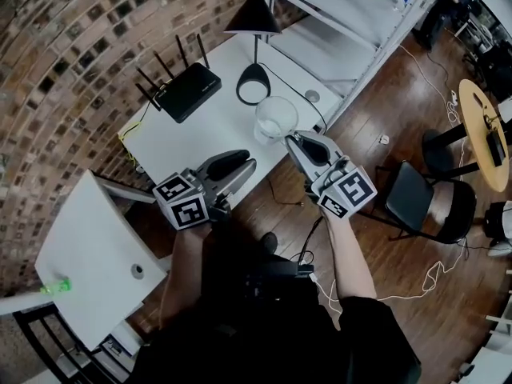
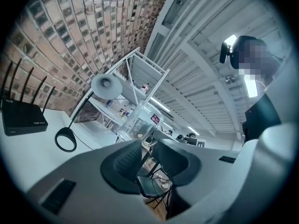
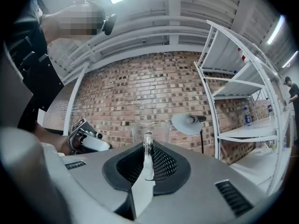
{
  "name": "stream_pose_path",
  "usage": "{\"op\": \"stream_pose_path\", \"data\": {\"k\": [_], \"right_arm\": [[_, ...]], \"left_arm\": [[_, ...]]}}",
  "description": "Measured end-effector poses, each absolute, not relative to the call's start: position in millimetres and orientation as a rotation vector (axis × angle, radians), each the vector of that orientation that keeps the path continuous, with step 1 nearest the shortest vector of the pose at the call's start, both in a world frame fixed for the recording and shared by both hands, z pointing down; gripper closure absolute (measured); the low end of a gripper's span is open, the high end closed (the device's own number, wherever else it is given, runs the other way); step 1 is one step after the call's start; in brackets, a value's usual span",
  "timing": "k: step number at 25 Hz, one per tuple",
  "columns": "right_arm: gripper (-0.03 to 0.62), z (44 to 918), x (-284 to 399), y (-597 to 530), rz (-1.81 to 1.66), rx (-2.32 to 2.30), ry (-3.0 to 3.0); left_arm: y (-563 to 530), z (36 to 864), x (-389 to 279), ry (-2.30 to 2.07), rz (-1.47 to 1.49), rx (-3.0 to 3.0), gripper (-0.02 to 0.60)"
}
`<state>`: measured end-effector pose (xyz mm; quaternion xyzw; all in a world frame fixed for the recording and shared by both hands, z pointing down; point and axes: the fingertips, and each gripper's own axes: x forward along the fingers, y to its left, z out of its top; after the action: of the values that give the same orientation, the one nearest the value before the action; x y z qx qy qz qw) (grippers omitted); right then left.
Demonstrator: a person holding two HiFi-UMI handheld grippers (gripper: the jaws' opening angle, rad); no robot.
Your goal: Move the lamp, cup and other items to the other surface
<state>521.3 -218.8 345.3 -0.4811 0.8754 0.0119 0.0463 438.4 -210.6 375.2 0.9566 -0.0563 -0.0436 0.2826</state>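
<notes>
we judge the task barely begun. the desk lamp (image 1: 254, 22) and the router (image 1: 186, 86) to its left both stand on the white table (image 1: 192, 142). our right gripper (image 1: 292, 142) is pinched onto the wall of the clear cup (image 1: 276, 118), just in front of the lamp's base. whether the cup has left the tabletop we cannot quite tell. our left gripper (image 1: 250, 162) has its jaws slightly apart and holds nothing. the second white surface (image 1: 88, 246), well away from the lamp, holds none of these items, so all remain to be moved.
</notes>
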Motion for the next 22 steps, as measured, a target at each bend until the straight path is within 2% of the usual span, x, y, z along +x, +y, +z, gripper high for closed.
{"op": "stream_pose_path", "data": {"k": [11,22], "right_arm": [[0.549,351.1,440.5,-311.3,0.039,-1.43,2.722],[0.549,383.9,410.6,-366.1,-0.072,-1.389,2.774]], "left_arm": [[-293.7,374.4,367.4,-0.168,-0.171,2.562,0.431],[-339.7,389.5,341.7,-0.205,-0.169,2.514,0.431]]}}
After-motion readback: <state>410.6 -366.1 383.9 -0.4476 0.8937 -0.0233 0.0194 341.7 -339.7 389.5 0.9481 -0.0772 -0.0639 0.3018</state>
